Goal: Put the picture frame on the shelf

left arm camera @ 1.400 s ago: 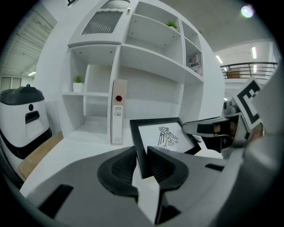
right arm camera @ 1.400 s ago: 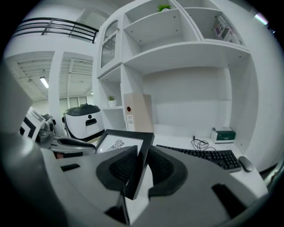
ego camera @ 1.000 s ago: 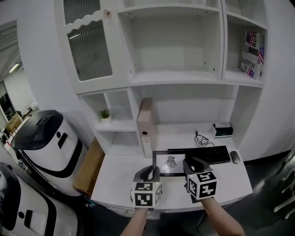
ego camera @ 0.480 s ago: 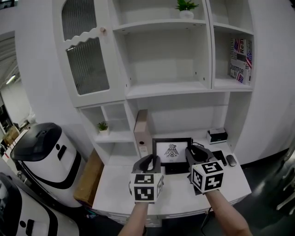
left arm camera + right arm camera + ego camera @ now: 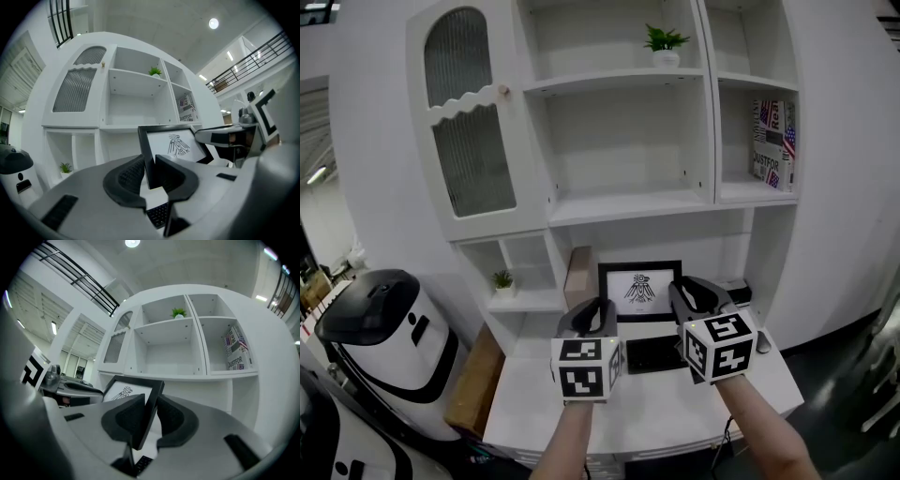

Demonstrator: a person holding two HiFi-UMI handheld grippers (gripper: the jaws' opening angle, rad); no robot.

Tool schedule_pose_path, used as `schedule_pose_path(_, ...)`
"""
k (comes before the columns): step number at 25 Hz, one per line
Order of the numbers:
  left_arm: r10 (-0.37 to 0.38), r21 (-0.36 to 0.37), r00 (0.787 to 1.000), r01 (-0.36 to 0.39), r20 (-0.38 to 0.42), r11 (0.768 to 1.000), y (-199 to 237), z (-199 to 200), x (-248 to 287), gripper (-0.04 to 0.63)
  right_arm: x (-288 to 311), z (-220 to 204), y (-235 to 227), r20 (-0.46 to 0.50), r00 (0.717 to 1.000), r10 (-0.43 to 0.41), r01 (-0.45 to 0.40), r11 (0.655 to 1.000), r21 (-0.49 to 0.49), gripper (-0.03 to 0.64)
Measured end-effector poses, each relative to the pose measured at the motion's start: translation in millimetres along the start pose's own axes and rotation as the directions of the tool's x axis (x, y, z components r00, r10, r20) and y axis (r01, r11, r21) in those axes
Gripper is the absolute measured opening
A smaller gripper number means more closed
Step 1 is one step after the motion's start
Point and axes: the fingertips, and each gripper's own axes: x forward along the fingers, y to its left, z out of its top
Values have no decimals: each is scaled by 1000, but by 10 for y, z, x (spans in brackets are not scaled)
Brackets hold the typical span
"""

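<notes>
A black picture frame [image 5: 639, 291] with a bird drawing is held upright in the air between my two grippers, in front of the recess under the wide open shelf [image 5: 628, 204]. My left gripper [image 5: 600, 314] is shut on its left edge; in the left gripper view the pads clamp the frame [image 5: 173, 143] at my left gripper [image 5: 149, 174]. My right gripper [image 5: 688, 298] is shut on the right edge; in the right gripper view the frame [image 5: 127, 392] stands edge-on between the pads of my right gripper [image 5: 149, 417].
A keyboard [image 5: 652, 354] and a mouse [image 5: 762, 342] lie on the white desk [image 5: 656, 412] below. A binder [image 5: 577, 275] stands left of the frame. A potted plant [image 5: 664, 42] sits on the upper shelf, books [image 5: 773, 145] at right, a glass cabinet door [image 5: 469, 141] at left.
Both grippers have risen together with the frame, from just above the desk and keyboard up to the recess below the wide shelf. The frame now stands more upright.
</notes>
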Motion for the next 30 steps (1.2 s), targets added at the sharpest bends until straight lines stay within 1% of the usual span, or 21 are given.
schedule_pose_path(11,12,54,994,-18,112,998,88,693,90,71,115,682,-126,106,994,-5,9,999,-37,81)
schedule_pose_path(17,20,58,989,-29,148,998,183,916,101,71,180,935,-107,146,989,1,6,999,-50,81)
schedule_pose_path(21,19,46,987,-26,161,999,252,1038,136,71,226,1091,-91,169,986,10,2,998,-68,81)
schedule_pose_path(25,31,51,981,-42,191,998,350,1219,150,71,297,1255,-69,194,981,17,-1,997,-81,81)
schedule_pose_path(30,32,58,976,-45,215,997,410,1433,258,69,412,1451,-138,214,977,22,-3,996,-91,83)
